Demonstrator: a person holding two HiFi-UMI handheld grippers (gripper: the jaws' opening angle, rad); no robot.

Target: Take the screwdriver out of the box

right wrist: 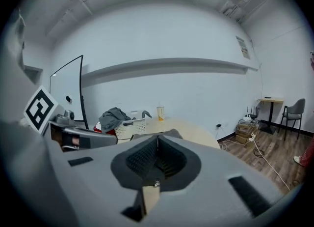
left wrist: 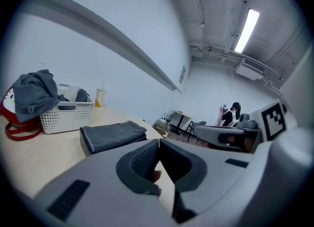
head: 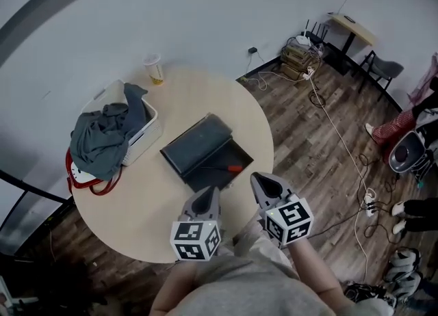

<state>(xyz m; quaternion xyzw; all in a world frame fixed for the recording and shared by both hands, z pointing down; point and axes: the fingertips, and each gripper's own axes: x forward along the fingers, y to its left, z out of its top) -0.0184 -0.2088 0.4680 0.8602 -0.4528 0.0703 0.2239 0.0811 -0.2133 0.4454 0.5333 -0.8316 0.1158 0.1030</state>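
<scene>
A dark box lies open in the middle of the round table, its lid folded back to the far left. Inside its tray lies the screwdriver, a thin dark shaft with an orange-red handle. My left gripper hovers at the box's near edge, jaws shut and empty. My right gripper hangs just right of the box's near corner, also shut with nothing in it. In the left gripper view the lid lies ahead to the left. The right gripper points over the box toward the wall.
A white basket heaped with grey clothes stands at the table's far left, over a red-handled bag. A paper cup stands at the far edge. Cables and a chair are on the wooden floor to the right.
</scene>
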